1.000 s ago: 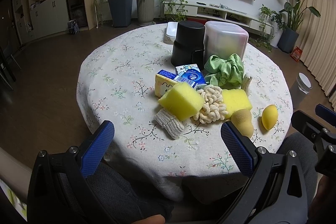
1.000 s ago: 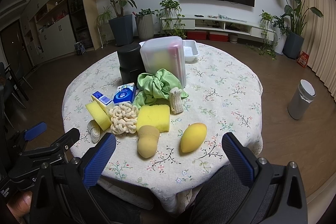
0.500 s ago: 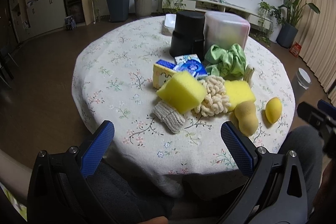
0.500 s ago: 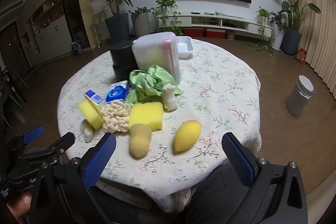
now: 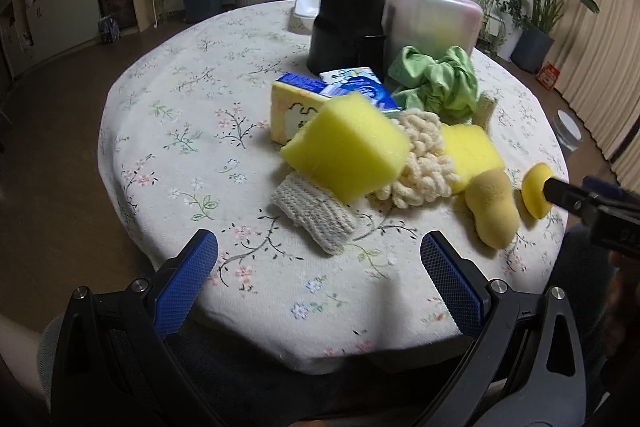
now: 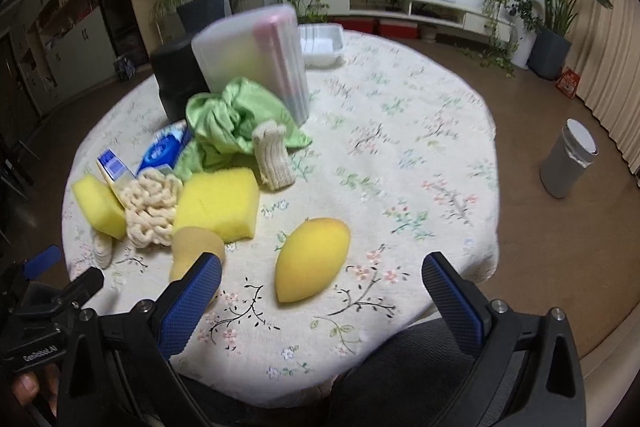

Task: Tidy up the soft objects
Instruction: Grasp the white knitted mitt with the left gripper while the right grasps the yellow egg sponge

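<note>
A pile of soft things lies on the round floral table [image 5: 172, 131]: a tilted yellow sponge [image 5: 346, 157], a flat yellow sponge [image 6: 219, 205], a cream chenille pad [image 5: 420, 167], a knitted cream pad [image 5: 312, 211], a tan gourd-shaped puff [image 5: 492, 209], a yellow egg-shaped puff [image 6: 310, 259] and a green cloth [image 6: 228, 121]. My left gripper [image 5: 320, 283] stands open over the near table edge, in front of the knitted pad. My right gripper [image 6: 320, 301] is open too, just short of the yellow egg puff, its left finger [image 6: 192, 301] overlapping the tan puff [image 6: 192, 251].
A black container [image 5: 348, 23] and a translucent lidded box [image 6: 252, 63] stand behind the pile, with a white tray [image 6: 322, 43] further back. Blue tissue packs [image 5: 356, 89] lie by the sponges. A grey bin [image 6: 568, 163] stands on the floor to the right.
Both grippers have moved forward and lower toward the table; the objects loom larger. The right gripper's tip now shows beside the yellow egg puff in the left view. Jaws stay open.
</note>
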A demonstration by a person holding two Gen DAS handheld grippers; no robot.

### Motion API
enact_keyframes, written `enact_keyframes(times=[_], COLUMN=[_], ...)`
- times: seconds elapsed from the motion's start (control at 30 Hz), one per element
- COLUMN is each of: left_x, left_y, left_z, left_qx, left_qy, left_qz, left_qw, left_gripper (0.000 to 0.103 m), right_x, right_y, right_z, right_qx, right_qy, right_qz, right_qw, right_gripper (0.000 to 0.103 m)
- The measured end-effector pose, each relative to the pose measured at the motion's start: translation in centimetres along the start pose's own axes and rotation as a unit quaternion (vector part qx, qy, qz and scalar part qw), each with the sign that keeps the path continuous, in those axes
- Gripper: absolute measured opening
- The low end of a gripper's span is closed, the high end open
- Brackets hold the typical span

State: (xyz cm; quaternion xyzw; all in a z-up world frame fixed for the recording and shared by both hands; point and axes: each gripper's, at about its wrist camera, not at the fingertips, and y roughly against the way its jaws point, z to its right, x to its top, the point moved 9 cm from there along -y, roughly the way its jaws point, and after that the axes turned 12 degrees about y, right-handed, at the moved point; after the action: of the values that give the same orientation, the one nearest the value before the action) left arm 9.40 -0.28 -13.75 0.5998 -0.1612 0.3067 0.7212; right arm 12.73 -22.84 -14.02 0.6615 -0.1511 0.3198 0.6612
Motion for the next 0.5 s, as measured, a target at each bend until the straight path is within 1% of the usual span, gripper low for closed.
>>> enact_keyframes(times=[0.13,0.3,0.37,0.5], left_x=[0.2,0.1,0.3,0.9], left_y=[-0.8,-1.9,-2.3,-2.6], left_z=[-0.9,-1.3,-1.5,-1.9], left_qx=[-0.007,0.007,0.006,-0.005], left_qy=[0.016,0.015,0.022,0.040], left_qz=[-0.009,-0.021,-0.026,-0.024], left_qw=[0.9998,0.9996,0.9994,0.9989], left_gripper=[0.103,0.102,0.102,0.102], right_x=[-0.4,-1.0,-1.3,-1.3], right_y=[-1.7,-3.0,-3.4,-3.8], right_z=[-0.1,-0.1,-0.2,-0.4], right_qx=[0.004,0.011,0.014,0.017], right_qy=[-0.003,-0.009,-0.008,-0.004], right_qz=[-0.019,-0.037,-0.043,-0.042], right_qw=[1.000,0.999,0.999,0.999], right_gripper=[0.099,0.097,0.097,0.095])
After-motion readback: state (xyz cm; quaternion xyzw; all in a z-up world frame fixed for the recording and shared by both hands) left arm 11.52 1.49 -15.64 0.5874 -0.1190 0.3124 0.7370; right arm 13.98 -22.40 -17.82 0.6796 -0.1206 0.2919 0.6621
